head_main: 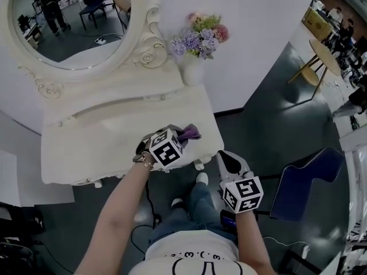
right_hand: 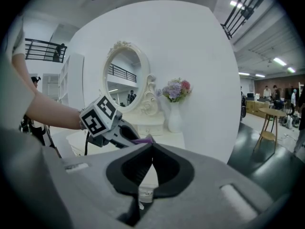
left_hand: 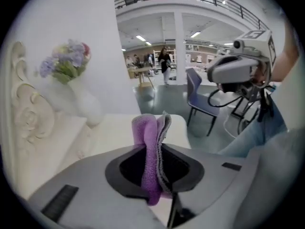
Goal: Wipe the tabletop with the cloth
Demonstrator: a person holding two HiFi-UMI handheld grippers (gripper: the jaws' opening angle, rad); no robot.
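We see the left gripper (head_main: 182, 135) over the front right part of the white table (head_main: 103, 148). Its jaws are pressed on the purple cloth (left_hand: 151, 149). The cloth stands folded between them and sticks out past the tips, with a grey side turned to the right. In the head view the cloth (head_main: 191, 133) shows as a small purple bunch just in front of the marker cube, near the right edge of the table. We cannot tell if it touches the table or hangs just above it.

The right gripper (head_main: 228, 159) is off the table, beside its right front corner and above the dark floor (head_main: 269, 113). In its own view the right gripper (right_hand: 151, 149) has its jaws pressed together at the tips, and nothing is between them. This view also shows the left gripper (right_hand: 141, 140) to the left, with a bit of purple at its tip.

At the back of the table stands an oval mirror (head_main: 69, 22) in a carved white frame. To the right of it is a white vase (head_main: 192, 70) with flowers (head_main: 200, 36). A blue chair (head_main: 309, 182) stands on the floor at the right, well apart from the table.
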